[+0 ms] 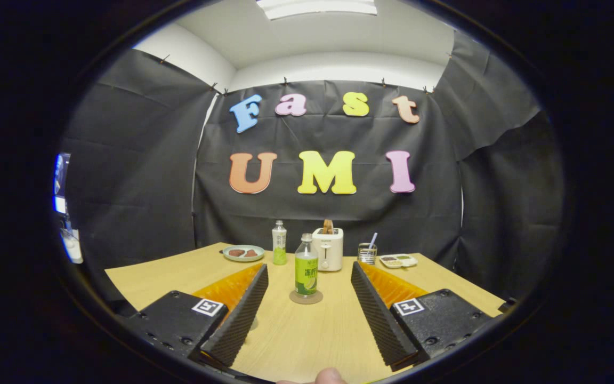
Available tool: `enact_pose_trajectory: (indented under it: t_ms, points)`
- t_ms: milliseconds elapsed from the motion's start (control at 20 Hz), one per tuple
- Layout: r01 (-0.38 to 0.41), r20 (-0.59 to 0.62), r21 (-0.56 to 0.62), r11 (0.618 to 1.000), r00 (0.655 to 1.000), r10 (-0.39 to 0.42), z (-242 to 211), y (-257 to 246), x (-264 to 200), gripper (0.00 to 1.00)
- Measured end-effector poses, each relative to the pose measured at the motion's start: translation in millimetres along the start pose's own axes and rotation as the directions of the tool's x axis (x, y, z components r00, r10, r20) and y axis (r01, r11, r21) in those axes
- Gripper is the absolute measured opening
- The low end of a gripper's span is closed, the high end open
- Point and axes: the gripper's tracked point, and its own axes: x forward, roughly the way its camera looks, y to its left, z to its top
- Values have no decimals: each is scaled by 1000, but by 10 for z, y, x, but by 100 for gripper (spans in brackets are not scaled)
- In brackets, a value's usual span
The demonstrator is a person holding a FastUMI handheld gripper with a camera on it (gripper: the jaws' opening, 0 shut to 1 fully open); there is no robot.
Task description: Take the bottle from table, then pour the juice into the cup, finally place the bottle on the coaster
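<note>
Gripper point(309, 288) fingers stand spread wide, holding nothing; the bottle point(306, 266) stands upright on the coaster point(306, 298), just ahead between them. Beyond it sit a second bottle point(279, 243), a toaster point(328, 248), a glass cup point(366, 253), a plate point(243, 253) and a small tray point(398, 261) on the table point(296, 336).

A light wooden table point(296, 341) stood in a booth walled with black cloth. Toward its far edge sat a white toaster point(328, 248) with something brown poking out of its slot. To one side of it lay a pale green plate point(243, 253) holding brown pieces of food. To the other side lay a small white tray point(398, 261) with divided sections of food. A ceiling light point(317, 7) glowed overhead.
</note>
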Motion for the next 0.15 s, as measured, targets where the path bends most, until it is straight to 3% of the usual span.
enact_pose_trajectory:
  t_ms: [150]
  points:
    - [1, -6, 10, 1000, 1000, -1, 4, -11, -15, 100]
